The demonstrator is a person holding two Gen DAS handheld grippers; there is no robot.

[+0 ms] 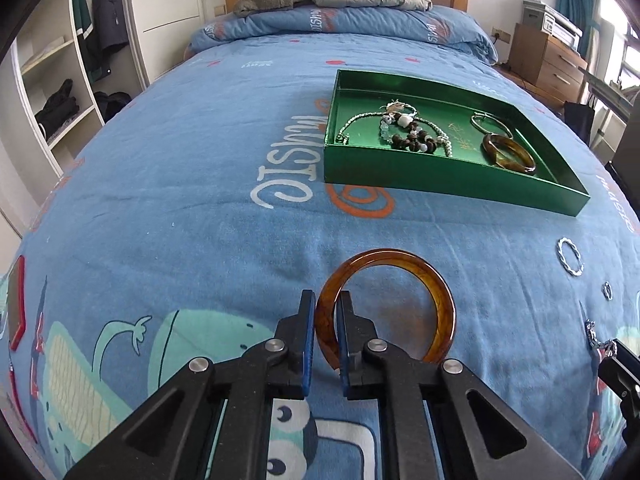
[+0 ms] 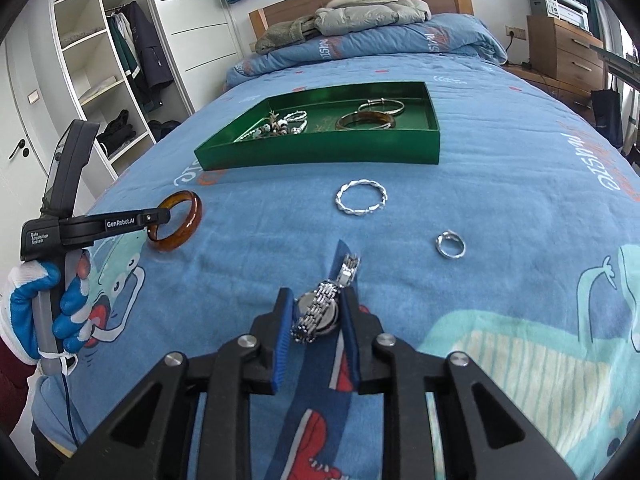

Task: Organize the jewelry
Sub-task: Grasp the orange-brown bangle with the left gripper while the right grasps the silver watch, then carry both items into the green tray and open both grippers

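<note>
My left gripper (image 1: 325,304) is shut on the rim of an amber bangle (image 1: 436,300), held just above the blue bedspread; it also shows in the right wrist view (image 2: 182,224). My right gripper (image 2: 316,300) is shut on a silver metal watch (image 2: 324,308). A green tray (image 1: 440,172) lies further up the bed and holds bead necklaces (image 1: 408,132), a silver bangle (image 1: 490,124) and another amber bangle (image 1: 508,152). A twisted silver bangle (image 2: 361,197) and a small silver ring (image 2: 451,244) lie on the bedspread in front of the tray (image 2: 320,152).
A folded duvet and jackets (image 2: 360,16) lie at the head of the bed. An open wardrobe (image 2: 104,72) stands to the left, a wooden drawer unit (image 2: 568,48) with a printer to the right. My gloved left hand (image 2: 44,304) holds the left gripper's handle.
</note>
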